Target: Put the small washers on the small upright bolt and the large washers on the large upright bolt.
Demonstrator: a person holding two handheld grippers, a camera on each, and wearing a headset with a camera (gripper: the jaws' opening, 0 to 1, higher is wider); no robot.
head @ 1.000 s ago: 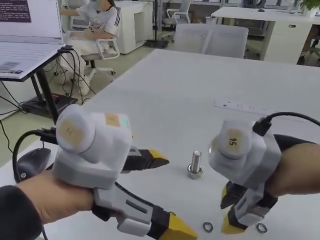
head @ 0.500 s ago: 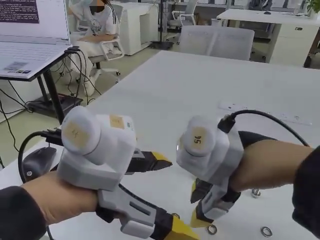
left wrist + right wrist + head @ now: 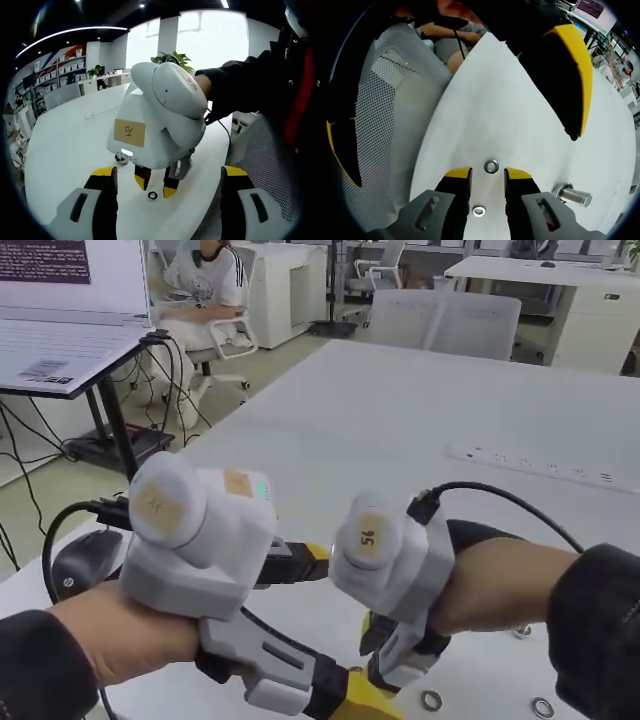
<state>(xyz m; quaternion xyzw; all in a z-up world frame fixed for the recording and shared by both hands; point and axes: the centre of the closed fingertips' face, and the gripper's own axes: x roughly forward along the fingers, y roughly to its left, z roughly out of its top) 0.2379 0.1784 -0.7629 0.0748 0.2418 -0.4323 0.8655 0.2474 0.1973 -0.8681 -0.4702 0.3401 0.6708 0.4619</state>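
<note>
Steel washer (image 3: 491, 166) lies flat on the bench (image 3: 485, 100), just ahead of the right gripper (image 3: 487, 175), whose jaws stand apart, empty. Left gripper (image 3: 168, 172): wide open. Risk: jaw tips may skid on the thin washer and flick it off the bench.

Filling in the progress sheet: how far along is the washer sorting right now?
Done: nothing that shows; the bolt has a thread that looks bare. In hand: the right tongs, open, hover at a washer lying on the table, not yet gripped; the left tongs are open and empty. Left: that washer and a second washer must go onto bolts.
</note>
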